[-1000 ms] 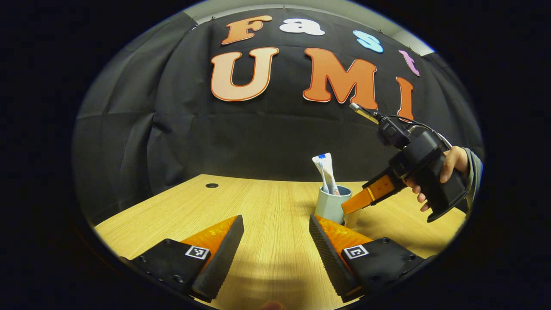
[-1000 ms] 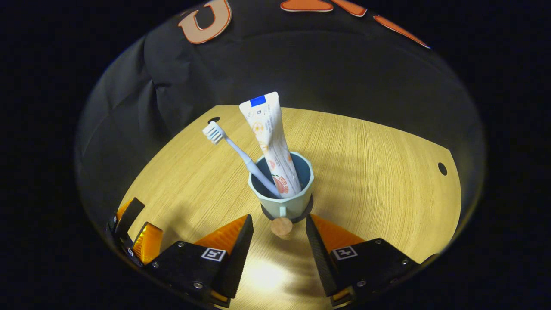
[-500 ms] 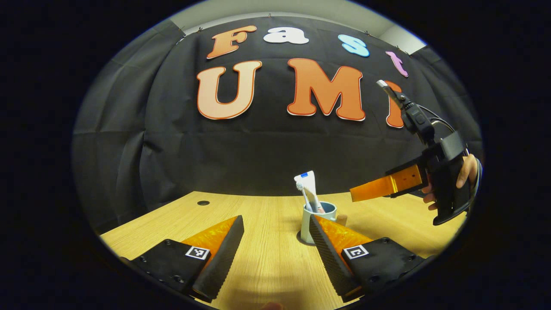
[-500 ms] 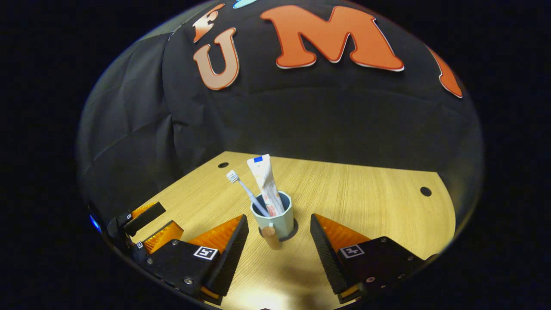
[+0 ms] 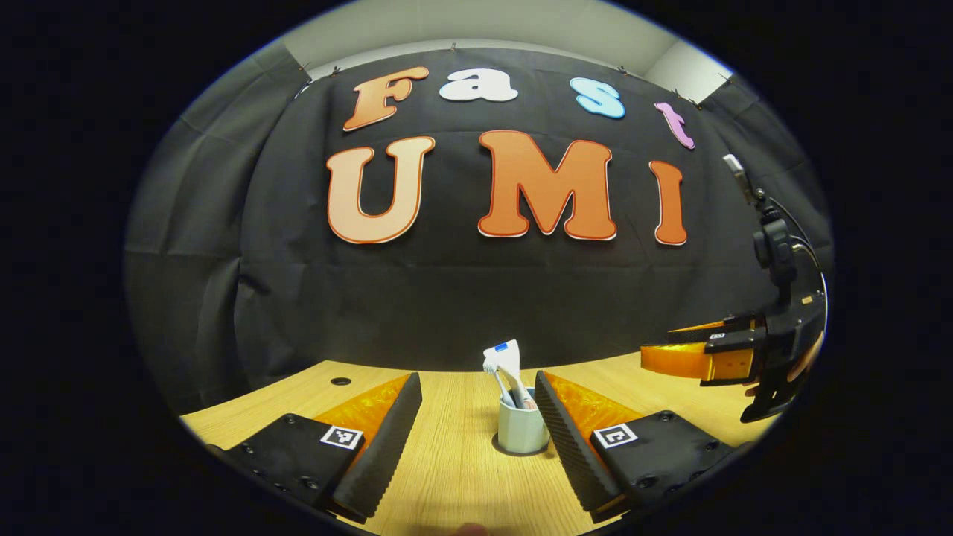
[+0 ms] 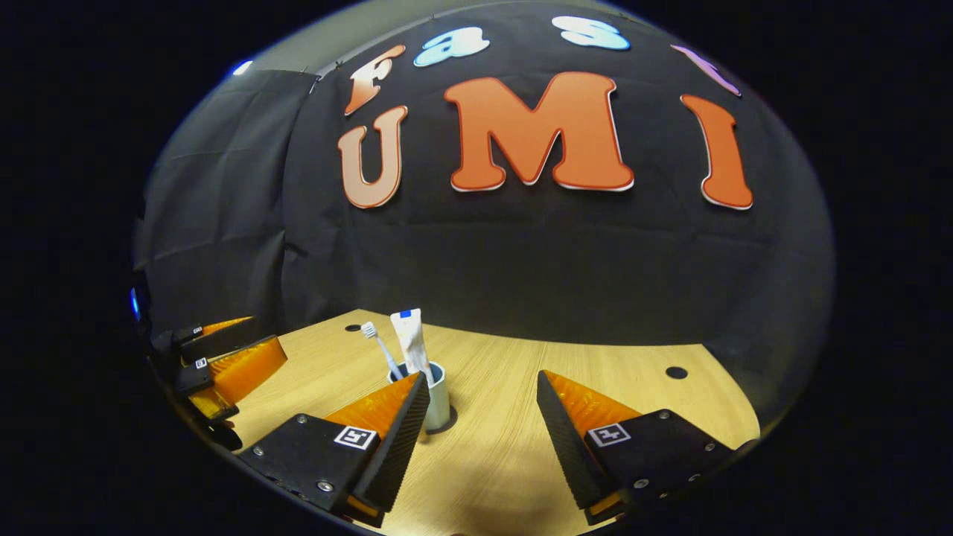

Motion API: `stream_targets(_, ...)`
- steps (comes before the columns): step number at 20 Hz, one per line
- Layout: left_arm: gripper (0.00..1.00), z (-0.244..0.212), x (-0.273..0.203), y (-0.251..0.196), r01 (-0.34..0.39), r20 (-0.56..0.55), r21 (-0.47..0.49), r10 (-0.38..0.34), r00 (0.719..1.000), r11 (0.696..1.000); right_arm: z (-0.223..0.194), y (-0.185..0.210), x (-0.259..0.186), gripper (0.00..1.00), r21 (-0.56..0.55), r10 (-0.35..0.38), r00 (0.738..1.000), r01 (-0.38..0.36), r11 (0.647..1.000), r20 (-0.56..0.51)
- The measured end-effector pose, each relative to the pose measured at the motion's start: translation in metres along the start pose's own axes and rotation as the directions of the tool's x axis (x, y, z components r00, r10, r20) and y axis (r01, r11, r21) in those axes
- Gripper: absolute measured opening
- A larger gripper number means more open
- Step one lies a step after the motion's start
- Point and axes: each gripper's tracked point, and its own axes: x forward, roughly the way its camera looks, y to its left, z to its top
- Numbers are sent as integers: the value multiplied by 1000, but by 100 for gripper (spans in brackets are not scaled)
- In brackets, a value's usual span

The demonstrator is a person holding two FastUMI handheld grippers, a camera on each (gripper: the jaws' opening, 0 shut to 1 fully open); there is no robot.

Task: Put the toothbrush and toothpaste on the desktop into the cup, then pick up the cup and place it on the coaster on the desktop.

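Both my grippers, left (image 5: 476,424) and right (image 6: 480,424), are spread open, holding nothing, and have backed away. The cup (image 5: 523,430), with toothbrush (image 6: 378,345) and toothpaste (image 6: 413,344) inside, stands on the coaster (image 6: 447,427) at twelve o'clock; the task looks done.

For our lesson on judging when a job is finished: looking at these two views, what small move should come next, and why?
Probably just draw both hands farther back. The cup holds the toothbrush and toothpaste and stands on the dark coaster; the left gripper and right gripper are open, holding nothing.

A cup (image 5: 522,433) holding toothbrush (image 5: 497,380) and toothpaste (image 5: 508,365) stands on the tabletop (image 5: 454,461). The left gripper (image 5: 478,413) gapes wide before it.
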Motion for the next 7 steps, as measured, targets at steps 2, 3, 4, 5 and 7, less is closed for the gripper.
stream_targets(2,96,6,-1,-6,-2,16,6,2,1000,1000,2,-11,-8,88,-30,-44,998,46,998,44)
stream_targets(3,98,8,-2,-8,-4,25,6,4,1000,1000,1,-14,-11,88,-36,-64,996,66,997,57)
stream_targets(4,98,11,-3,-12,-4,34,5,4,999,1000,0,-16,-14,88,-31,-73,995,75,997,66)
stream_targets(5,98,13,-4,-13,-7,42,4,7,999,1000,-3,-17,-17,88,-23,-76,995,78,997,71)
stream_targets(7,95,17,-3,-17,-12,51,5,12,999,1000,-7,-20,-21,88,-21,-82,993,84,996,81)
